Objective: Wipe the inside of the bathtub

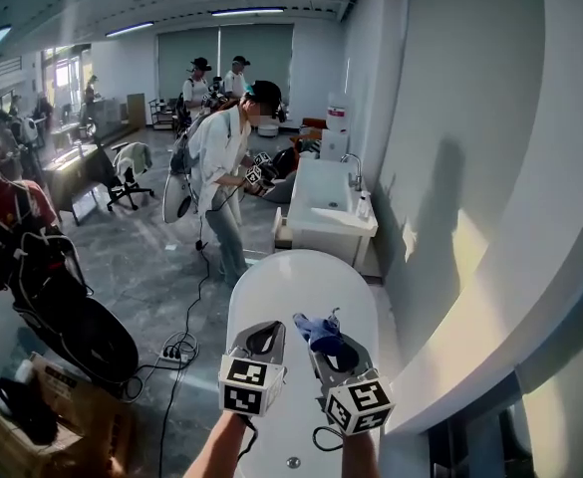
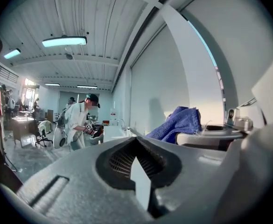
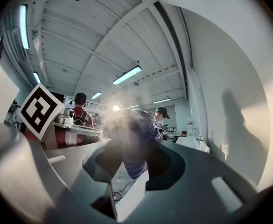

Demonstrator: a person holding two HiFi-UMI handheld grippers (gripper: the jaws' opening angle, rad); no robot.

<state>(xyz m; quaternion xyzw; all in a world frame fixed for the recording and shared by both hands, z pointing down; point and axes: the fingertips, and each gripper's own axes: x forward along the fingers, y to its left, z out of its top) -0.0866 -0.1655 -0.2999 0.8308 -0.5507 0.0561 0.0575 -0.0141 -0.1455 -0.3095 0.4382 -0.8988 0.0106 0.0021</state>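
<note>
Right gripper (image 1: 333, 355) is clamping a blue cloth (image 1: 318, 329) between its jaws above the white bathtub (image 1: 271, 279) lying just below. The left gripper (image 1: 263, 339) is hovering alongside, jaws together on nothing. Being soft and light, the cloth is probably flopping, so a bunched grip suits it. A washbasin (image 1: 326, 207) and a person (image 1: 221, 157) are standing beyond, not obstructing.

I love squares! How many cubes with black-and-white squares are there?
2 for sure. One cube on the left tool, another cube on the right tool holding the cloth, both over the bathtub. A person farther back may hold more; too small to tell.
</note>
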